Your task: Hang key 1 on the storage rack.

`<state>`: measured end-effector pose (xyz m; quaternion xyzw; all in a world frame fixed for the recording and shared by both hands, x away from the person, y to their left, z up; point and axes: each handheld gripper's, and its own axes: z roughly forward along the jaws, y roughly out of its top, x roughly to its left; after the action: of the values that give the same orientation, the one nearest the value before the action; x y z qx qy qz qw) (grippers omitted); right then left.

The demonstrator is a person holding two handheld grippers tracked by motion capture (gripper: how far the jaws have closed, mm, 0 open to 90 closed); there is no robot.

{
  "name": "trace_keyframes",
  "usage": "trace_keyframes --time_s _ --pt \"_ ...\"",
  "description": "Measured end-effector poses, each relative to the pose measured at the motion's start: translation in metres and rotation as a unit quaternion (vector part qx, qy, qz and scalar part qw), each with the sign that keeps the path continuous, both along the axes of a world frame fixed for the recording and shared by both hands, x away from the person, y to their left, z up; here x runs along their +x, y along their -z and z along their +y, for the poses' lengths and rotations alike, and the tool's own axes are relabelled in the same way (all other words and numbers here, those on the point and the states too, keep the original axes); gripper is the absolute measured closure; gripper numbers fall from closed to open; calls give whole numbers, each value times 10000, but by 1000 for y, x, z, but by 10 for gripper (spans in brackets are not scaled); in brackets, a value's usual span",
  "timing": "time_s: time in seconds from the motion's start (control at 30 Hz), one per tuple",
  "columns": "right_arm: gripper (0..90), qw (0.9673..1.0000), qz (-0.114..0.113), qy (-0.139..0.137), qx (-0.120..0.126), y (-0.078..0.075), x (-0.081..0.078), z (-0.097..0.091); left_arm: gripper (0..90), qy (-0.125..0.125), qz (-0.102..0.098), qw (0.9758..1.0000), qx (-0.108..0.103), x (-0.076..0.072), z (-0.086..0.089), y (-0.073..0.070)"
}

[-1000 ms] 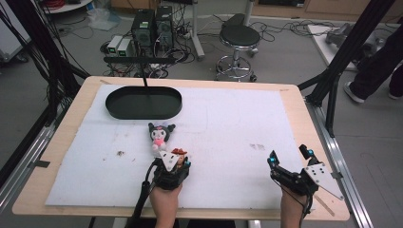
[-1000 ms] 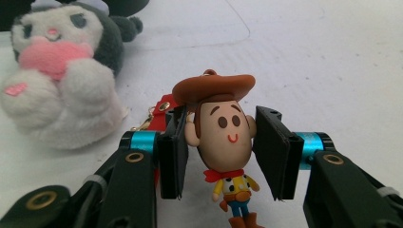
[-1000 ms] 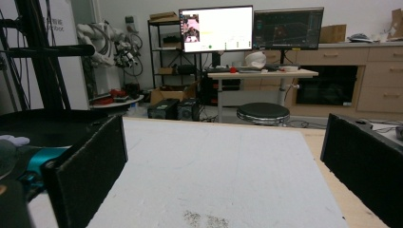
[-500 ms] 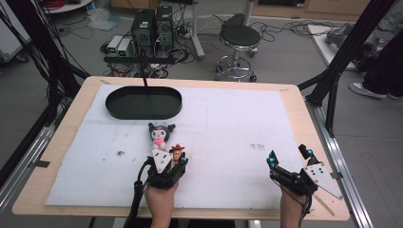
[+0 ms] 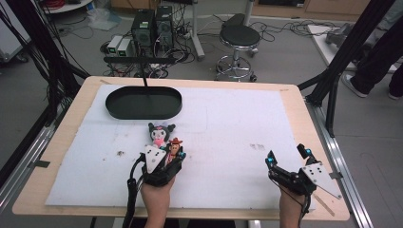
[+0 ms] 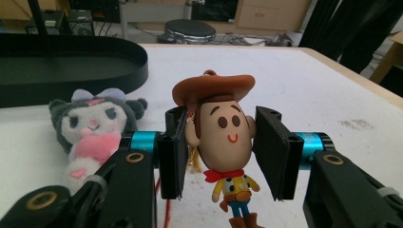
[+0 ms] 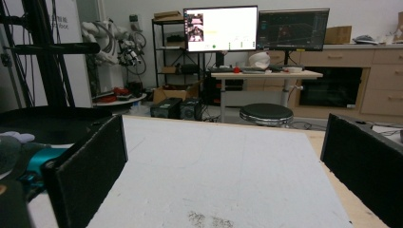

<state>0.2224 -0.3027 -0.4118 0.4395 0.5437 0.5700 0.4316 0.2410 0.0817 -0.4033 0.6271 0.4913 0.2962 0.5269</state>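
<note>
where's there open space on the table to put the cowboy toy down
The white mat lies bare from the black tray and plush doll across to the right tool, the widest free patch. A narrower bare strip runs left of the left tool, which grips the cowboy figure. It is crowded just ahead of that tool, by the plush.

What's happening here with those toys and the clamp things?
A person holds a gripper in each hand. The left gripper is clamped on the head of a cowboy doll, beside a plush toy lying near a black oval tray. The right gripper rests open over the white mat, holding nothing.
</note>
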Motion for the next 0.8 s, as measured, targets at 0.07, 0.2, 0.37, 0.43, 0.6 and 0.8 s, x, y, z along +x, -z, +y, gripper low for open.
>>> trace_keyframes --time_s 0.07,0.2,0.37,0.43,0.6,0.8 --pt "8 10000 10 -21 -10 0 0 1 563 -24 -73 10000 -59 0 3 -3" --pt "8 10000 4 -28 -28 0 0 1 563 -41 -212 9997 -90 1 7 -7" --pt "8 10000 -29 -46 -40 -1 0 1 563 -23 -445 9990 -91 3 14 -16" --pt "8 10000 -27 -42 -33 -1 0 2 564 56 -471 9987 -169 5 18 -19" --pt "8 10000 -22 -61 -70 -1 0 4 564 50 -567 9980 -281 10 29 -27" --pt "7 10000 -15 -90 -22 -1 0 5 563 9 -732 9968 -323 15 39 -38"
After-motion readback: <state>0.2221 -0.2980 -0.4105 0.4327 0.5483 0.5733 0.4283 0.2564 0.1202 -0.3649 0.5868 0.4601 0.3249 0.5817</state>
